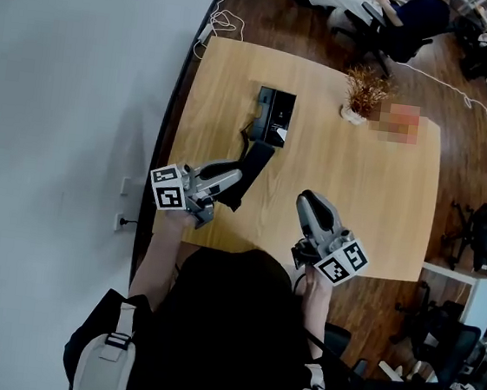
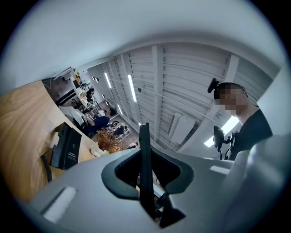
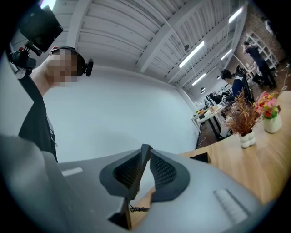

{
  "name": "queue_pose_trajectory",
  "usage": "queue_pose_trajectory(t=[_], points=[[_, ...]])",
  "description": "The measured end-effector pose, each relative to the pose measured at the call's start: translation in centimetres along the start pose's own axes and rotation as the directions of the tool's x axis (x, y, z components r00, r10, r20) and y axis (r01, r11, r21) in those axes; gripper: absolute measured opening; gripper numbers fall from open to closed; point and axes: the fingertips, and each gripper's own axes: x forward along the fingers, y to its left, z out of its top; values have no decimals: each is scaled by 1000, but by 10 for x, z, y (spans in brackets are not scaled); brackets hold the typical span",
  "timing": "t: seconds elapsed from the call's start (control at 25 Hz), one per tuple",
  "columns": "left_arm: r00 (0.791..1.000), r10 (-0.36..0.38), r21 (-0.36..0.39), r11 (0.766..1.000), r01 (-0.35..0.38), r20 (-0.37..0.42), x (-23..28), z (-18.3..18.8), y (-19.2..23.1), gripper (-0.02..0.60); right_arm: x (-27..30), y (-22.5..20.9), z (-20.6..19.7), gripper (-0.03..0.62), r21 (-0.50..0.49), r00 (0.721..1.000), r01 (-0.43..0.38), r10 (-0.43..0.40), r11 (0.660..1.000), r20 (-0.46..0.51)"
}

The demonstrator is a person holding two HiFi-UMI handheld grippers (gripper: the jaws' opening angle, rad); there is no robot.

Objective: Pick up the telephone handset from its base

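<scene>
**A:** What do the left fingers (image 2: 179,173) have?

**B:** They're clamped on the telephone handset (image 2: 144,145). In the left gripper view it shows edge-on, a thin black slab standing between the two dark pads.

**A:** And from above?

**B:** In the head view the left gripper (image 1: 227,182) sits at lower left of centre. The handset (image 1: 254,163) runs out of it slantwise toward the upper right. It is off its base (image 1: 275,113) and lies just below it in the frame, not touching.

**A:** Where's the base?

**B:** It's the black box flat on the desk (image 1: 373,205), in the upper middle of the head view. A dark cord (image 1: 246,131) leaves its left side, on the handset's side. In the left gripper view the base (image 2: 68,146) is at middle left, with the cord (image 2: 45,166) beside it.

**A:** And the right fingers (image 3: 163,170)?

**B:** They're closed tip to tip with nothing between them. The right gripper (image 1: 306,199) is at lower centre of the head view, over the desk's near edge and well apart from the handset.

**A:** Anything else on the desk?

**B:** There's a dried plant in a white pot (image 1: 364,94) near the far edge, to the right of the base. In the right gripper view that plant (image 3: 243,120) is at the right edge, with pink flowers in a white vase (image 3: 272,119) just beside it.
</scene>
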Motion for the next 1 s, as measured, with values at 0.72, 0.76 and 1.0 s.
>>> queue_pose_trajectory(t=[0.72, 0.76, 1.0], points=[[971, -124, -199, 966, 165, 202, -8, -3, -24, 75, -7, 12, -7, 49, -16, 1000, 7, -7, 1000, -6], [970, -128, -197, 966, 170, 207, -9, -1, -25, 75, -6, 13, -7, 46, -17, 1000, 6, -6, 1000, -6], [962, -139, -194, 963, 186, 235, -12, 3, -29, 75, -6, 16, -9, 38, -25, 1000, -5, 5, 1000, -18]])
